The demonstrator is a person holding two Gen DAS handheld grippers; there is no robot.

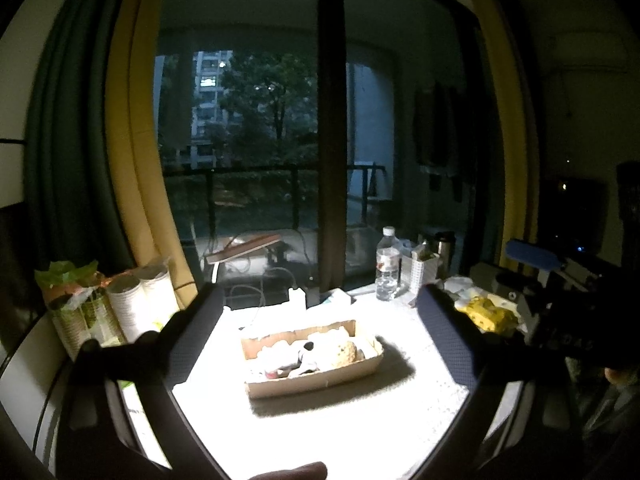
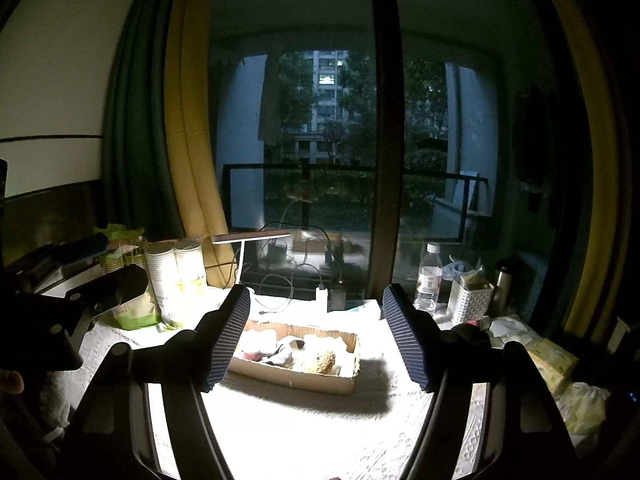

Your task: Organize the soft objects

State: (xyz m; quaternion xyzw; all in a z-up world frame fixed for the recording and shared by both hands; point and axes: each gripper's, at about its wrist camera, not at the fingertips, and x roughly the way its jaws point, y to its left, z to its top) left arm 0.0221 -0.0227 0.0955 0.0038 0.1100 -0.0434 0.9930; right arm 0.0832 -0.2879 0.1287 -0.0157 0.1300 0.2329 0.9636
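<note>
- The left tool [image 1: 320, 320] is released, its two dark fingers spread wide with nothing between them, hanging above the worktop [image 1: 360, 420].
- The right tool [image 2: 316, 328] is likewise released and empty, its ribbed blue pads [image 2: 404, 336] well apart.
- Both tools point at a shallow cardboard box [image 2: 296, 376] that sits in the bright middle of the white-clothed worktop.
- The box holds the soft objects [image 2: 280, 350]: a tan knobbly sponge-like lump [image 2: 324, 360], a grey crumpled cloth [image 2: 280, 352], pale pieces and something pink at one end. They lie packed together; the glare hides finer detail.
- At the back right stands a clear water bottle [image 2: 428, 280] with a white label; its print is too small to read.
- Just beside it, a white perforated basket [image 2: 468, 300] holds packets.
- At the back left stand two stacks of paper cups [image 2: 176, 276], touching each other, with a green-and-white bag [image 2: 136, 312] in front.
- A desk lamp [image 2: 252, 240] rises behind the box, cables trailing near it.
- Yellowish packets [image 2: 556, 364] lie at the right edge.
</note>
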